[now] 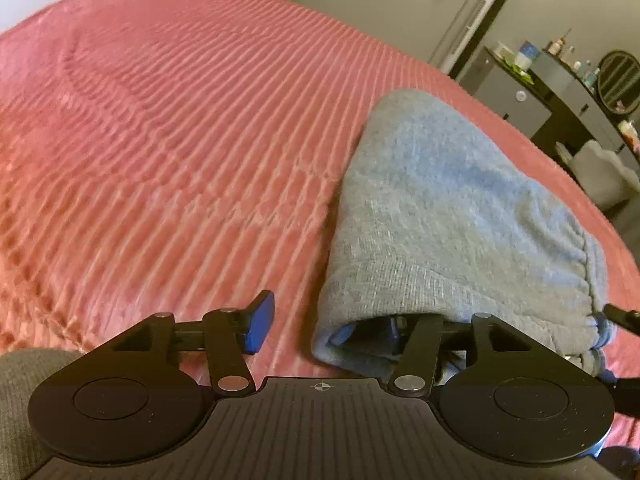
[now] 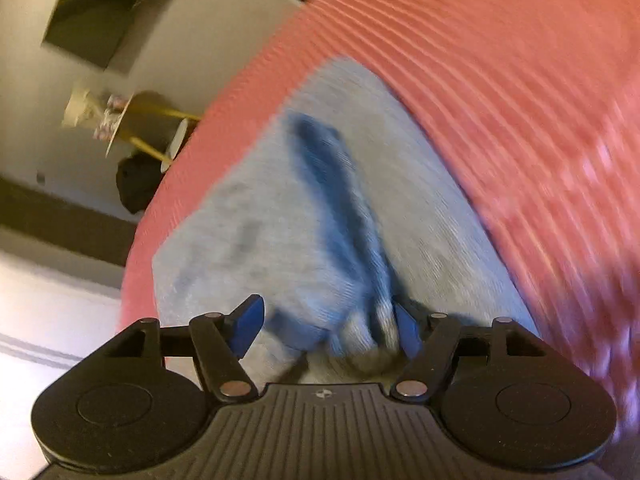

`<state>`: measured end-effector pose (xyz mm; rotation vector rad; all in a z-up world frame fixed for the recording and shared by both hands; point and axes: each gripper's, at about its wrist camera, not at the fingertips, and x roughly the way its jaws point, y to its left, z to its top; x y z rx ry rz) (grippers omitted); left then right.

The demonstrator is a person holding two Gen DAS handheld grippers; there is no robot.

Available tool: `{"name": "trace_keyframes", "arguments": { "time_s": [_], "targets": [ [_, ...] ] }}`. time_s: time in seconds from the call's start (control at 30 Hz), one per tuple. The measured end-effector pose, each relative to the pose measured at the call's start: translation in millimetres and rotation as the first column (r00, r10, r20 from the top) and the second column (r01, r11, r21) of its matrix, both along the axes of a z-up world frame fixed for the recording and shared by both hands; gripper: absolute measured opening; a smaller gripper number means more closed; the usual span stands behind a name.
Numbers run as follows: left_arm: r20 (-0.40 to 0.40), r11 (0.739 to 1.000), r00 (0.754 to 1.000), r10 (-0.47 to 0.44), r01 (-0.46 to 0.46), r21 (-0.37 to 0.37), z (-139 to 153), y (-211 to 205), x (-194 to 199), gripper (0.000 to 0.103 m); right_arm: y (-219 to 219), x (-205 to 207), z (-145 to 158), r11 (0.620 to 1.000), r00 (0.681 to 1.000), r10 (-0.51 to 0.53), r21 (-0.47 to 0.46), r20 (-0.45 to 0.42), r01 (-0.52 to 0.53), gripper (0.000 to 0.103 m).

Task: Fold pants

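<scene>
Pants [image 1: 448,216]: folded on bed [image 1: 180,120]; left gripper [image 1: 328,328] and right gripper [image 2: 328,328] jaws released; we tidy next.

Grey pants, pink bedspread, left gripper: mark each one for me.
grey pants [image 1: 452,200]: left wrist view, middle of the folded top panel.
pink bedspread [image 1: 180,120]: left wrist view, bare ribbed area left of the pants.
left gripper [image 1: 328,326]: left wrist view, midway between fingertips, at the pants' near edge.
</scene>
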<state>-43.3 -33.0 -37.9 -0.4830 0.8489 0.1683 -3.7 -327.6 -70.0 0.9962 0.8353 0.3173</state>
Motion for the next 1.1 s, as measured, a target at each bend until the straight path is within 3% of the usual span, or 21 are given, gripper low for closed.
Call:
{"name": "trace_keyframes", "arguments": {
  "time_s": [0.07,0.33,0.4,0.43,0.53,0.7,1.1],
  "targets": [
    [-0.004,1.000,1.000,0.007,-0.007,-0.014,-0.6,2.1,-0.8,0.059,-9.0,-6.3,-1.2,0.997,0.999,-0.033,0.073,0.016,0.032,0.077],
    [-0.020,1.000,1.000,-0.005,0.005,-0.010,-5.5,-0.6,2.5,0.060,9.0,14.2,-14.6,0.995,1.000,0.013,0.099,-0.014,-0.011,0.080],
    [-0.021,1.000,1.000,-0.008,0.008,-0.007,-5.3,-1.4,2.5,0.060,16.0,22.8,-15.1,0.994,1.000,0.008,0.112,-0.007,-0.008,0.066],
    [-0.022,1.000,1.000,-0.009,0.009,-0.008,-5.3,-1.5,2.4,0.060,23.0,27.2,-14.2,0.995,1.000,0.009,0.097,0.005,-0.009,0.046],
    [-0.024,1.000,1.000,-0.009,0.009,-0.012,-5.8,-1.4,2.6,0.060,27.8,23.0,-11.8,0.997,0.998,0.009,0.071,0.060,-0.013,0.046],
    [-0.031,1.000,0.999,-0.015,0.016,0.009,-5.3,-5.7,3.2,0.060,24.1,28.0,-21.5,0.996,0.999,0.006,0.090,0.040,-0.010,0.047],
    [-0.030,0.999,0.999,-0.023,0.024,0.029,-5.4,-7.3,4.3,0.060,28.3,24.3,-20.3,1.000,0.998,0.008,0.026,0.062,-0.010,0.048]
  ]
}}
